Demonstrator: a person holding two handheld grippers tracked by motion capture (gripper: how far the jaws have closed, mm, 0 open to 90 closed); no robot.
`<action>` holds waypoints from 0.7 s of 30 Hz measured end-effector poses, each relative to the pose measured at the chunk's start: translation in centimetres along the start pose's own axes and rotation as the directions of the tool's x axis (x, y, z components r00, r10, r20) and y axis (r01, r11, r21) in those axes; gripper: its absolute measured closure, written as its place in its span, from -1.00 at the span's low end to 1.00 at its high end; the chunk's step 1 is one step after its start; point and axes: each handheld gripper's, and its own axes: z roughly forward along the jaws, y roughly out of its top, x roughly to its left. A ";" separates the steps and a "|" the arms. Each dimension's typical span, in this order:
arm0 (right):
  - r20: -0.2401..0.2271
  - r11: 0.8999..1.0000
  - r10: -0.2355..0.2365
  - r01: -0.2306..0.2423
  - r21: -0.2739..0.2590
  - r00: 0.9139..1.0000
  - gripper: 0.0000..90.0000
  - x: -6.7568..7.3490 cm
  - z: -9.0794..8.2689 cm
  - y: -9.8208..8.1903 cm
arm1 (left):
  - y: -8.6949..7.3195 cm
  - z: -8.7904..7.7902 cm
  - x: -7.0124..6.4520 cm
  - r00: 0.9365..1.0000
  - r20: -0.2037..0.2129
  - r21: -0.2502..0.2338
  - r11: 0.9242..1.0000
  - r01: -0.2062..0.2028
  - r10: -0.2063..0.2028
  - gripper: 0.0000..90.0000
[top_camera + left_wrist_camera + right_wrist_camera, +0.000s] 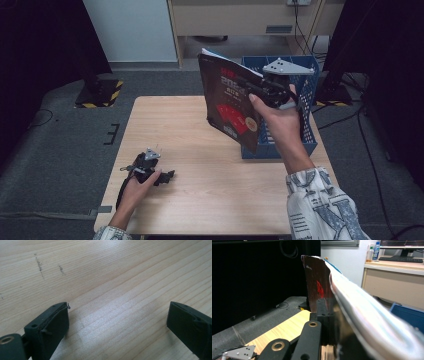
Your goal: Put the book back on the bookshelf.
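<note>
A book (234, 102) with a dark cover and red print is held in the air by the right claw (260, 90), above the right part of the desk (200, 185) and just in front of the blue basket (305, 135). The claw is clenched on the book near one edge, so that the cover faces the person's left and most of the book hangs free below and beside the grip. In the right gripper view the black jaws are seen pressed flat against the cover (317, 287), while the pages (367, 317) bulge away on the far side; an edge grip of this kind lets the pages sag, which may be why the book is kept nearly upright rather than flat. Held upright and beside the basket, the book is probably meant to be slid into it edge first, or has been lifted out of it; which of the two cannot be told.

The left claw (167, 175) is rested low on the desk at the left, well apart from the book. Its jaws are released and stand wide, with nothing but bare wood (112, 285) between them; it appears to be parked out of the way.
</note>
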 end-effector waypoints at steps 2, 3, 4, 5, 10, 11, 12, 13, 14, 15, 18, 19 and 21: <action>0.006 1.000 0.006 -0.006 -0.005 1.000 0.94 -0.4 -0.4 0.0 | 0.0 0.0 0.0 1.000 -0.001 -0.003 1.000 0.001 -0.001 -0.92; 0.006 1.000 0.006 -0.006 -0.005 1.000 0.94 -0.4 -0.4 0.0 | 0.0 0.0 0.0 1.000 -0.001 -0.003 1.000 0.001 -0.001 -0.92; 0.015 1.000 0.009 -0.009 -0.004 1.000 0.94 -0.8 -0.8 0.0 | -0.1 0.0 0.0 1.000 0.000 -0.003 1.000 0.000 0.000 -0.93; 0.015 1.000 0.009 -0.009 -0.004 1.000 0.94 -0.8 -0.8 0.0 | -0.1 0.0 0.0 1.000 0.001 -0.004 1.000 -0.001 0.001 -0.93; 0.037 1.000 0.020 -0.020 -0.012 0.999 0.94 -1.8 -2.0 -0.1 | -0.2 0.1 -0.1 1.000 -0.004 -0.011 1.000 -0.011 0.011 -0.94; 0.037 1.000 0.020 -0.020 -0.012 0.999 0.94 -1.8 -2.0 -0.1 | -0.2 0.1 -0.1 1.000 -0.004 -0.011 1.000 -0.011 0.011 -0.95; 0.042 1.000 0.019 -0.019 -0.012 0.999 0.94 -2.0 -2.2 -0.1 | -0.2 0.1 -0.1 1.000 -0.005 -0.011 1.000 -0.015 0.015 -0.95; 0.049 1.000 0.020 -0.020 -0.011 0.999 0.94 -2.2 -2.4 -0.1 | -0.2 0.1 -0.1 1.000 -0.007 -0.011 1.000 -0.020 0.019 -0.96; 0.059 1.000 0.026 -0.025 -0.011 0.998 0.94 -2.5 -2.8 -0.2 | -0.3 0.2 -0.2 1.000 -0.012 -0.012 1.000 -0.029 0.028 -0.97; 0.061 1.000 0.026 -0.026 -0.011 0.998 0.94 -2.6 -3.0 -0.2 | -0.3 0.2 -0.2 1.000 -0.012 -0.012 1.000 -0.029 0.028 -0.97; 0.070 1.000 0.022 -0.022 -0.013 0.997 0.94 -2.9 -3.4 -0.4 | -0.4 0.3 -0.3 0.999 -0.012 -0.017 0.999 -0.035 0.035 -1.00; 0.074 1.000 0.026 -0.025 -0.012 0.997 0.94 -3.1 -3.6 -0.5 | -0.4 0.2 -0.3 0.999 -0.013 -0.020 0.999 -0.036 0.036 -1.00; 0.082 1.000 0.030 -0.029 -0.010 0.996 0.94 -3.5 -4.0 -0.7 | -0.5 0.3 -0.3 0.999 -0.013 -0.026 0.999 -0.035 0.035 -1.00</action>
